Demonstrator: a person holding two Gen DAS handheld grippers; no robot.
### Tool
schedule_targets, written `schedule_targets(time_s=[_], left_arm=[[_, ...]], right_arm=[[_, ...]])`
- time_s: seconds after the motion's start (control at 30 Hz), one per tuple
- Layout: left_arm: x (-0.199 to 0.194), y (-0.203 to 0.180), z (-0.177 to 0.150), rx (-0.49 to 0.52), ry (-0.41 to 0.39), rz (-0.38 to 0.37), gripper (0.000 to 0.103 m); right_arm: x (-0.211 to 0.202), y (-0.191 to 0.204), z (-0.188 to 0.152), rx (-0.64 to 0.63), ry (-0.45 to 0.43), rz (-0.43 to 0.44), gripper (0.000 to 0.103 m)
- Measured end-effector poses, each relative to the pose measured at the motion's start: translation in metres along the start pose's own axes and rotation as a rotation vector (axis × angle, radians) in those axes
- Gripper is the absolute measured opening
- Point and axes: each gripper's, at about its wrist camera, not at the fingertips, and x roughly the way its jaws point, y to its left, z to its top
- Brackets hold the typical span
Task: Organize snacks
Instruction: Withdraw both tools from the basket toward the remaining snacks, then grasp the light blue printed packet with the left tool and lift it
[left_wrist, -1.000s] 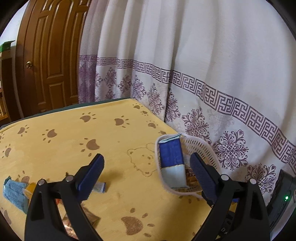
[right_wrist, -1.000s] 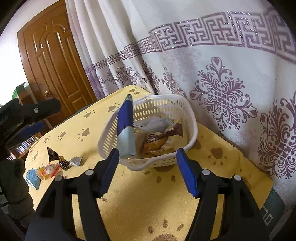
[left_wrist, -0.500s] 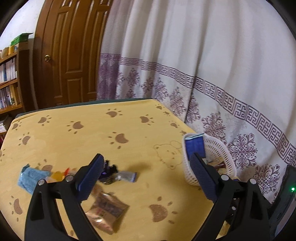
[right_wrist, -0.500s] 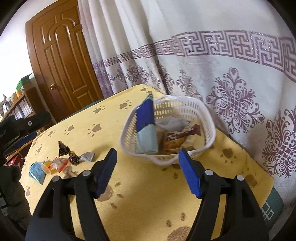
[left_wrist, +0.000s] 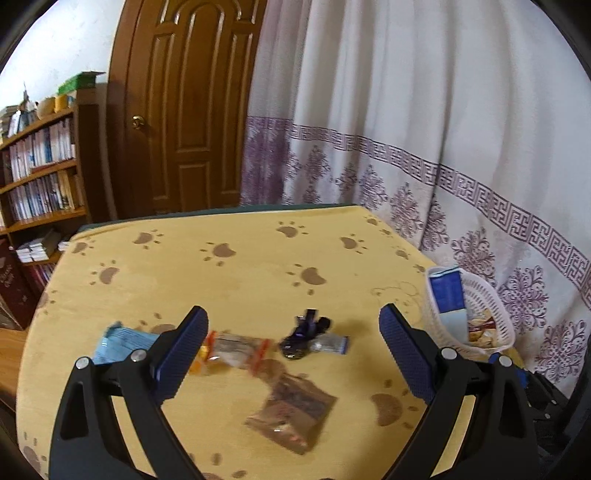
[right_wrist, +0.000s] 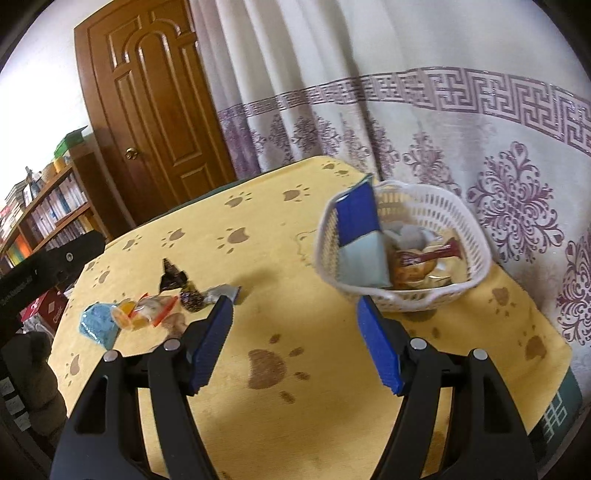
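Note:
Several loose snacks lie on the yellow paw-print tablecloth (left_wrist: 240, 266): a light blue packet (left_wrist: 122, 341), an orange-ended clear packet (left_wrist: 232, 349), a dark candy (left_wrist: 303, 334), a silver wrapper (left_wrist: 328, 343) and a brown packet (left_wrist: 295, 413). My left gripper (left_wrist: 292, 310) hangs open over them, holding nothing. A white basket (right_wrist: 424, 295) at the right holds an upright blue packet (right_wrist: 360, 221) and a brown bar (right_wrist: 424, 256). My right gripper (right_wrist: 294, 302) stands open and empty just in front of the basket, with the loose snacks (right_wrist: 147, 312) to its left.
A patterned curtain (left_wrist: 424, 147) hangs right behind the table's far and right edges. A wooden door (left_wrist: 192, 110) and a bookshelf (left_wrist: 40, 177) stand beyond the left side. Dark equipment (left_wrist: 546, 398) sits low at the right, past the basket (left_wrist: 491, 314).
The left gripper has swung left from the basket to over the loose snacks. The right gripper has drawn back from the basket and its jaws stand slightly wider.

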Motion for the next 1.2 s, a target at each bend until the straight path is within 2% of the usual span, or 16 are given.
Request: schedule_targets(time_s=[0.23, 0.43, 0.7, 0.8, 0.93, 1.2], left_arm=[[-0.007, 0.027, -0.006, -0.026, 0.007, 0.024, 0.093], [-0.011, 0.071, -0.008, -0.090, 0.017, 0.080, 0.093], [-0.007, 0.144, -0.009, -0.260, 0.062, 0.189, 0.093], [-0.004, 0.170, -0.011, -0.329, 0.086, 0.261, 0.093], [0.005, 0.195, -0.019, -0.427, 0.129, 0.285, 0.093], [0.038, 0.201, -0.037, -0.487, 0.225, 0.298, 0.093]], right_arm=[[0.006, 0.026, -0.007, -0.034, 0.030, 0.043, 0.072], [0.017, 0.041, -0.013, -0.045, 0.065, 0.076, 0.072], [0.028, 0.050, -0.019, -0.056, 0.099, 0.096, 0.071], [0.031, 0.051, -0.021, -0.057, 0.105, 0.097, 0.071], [0.035, 0.050, -0.022, -0.051, 0.112, 0.099, 0.072], [0.042, 0.048, -0.025, -0.046, 0.129, 0.106, 0.072]])
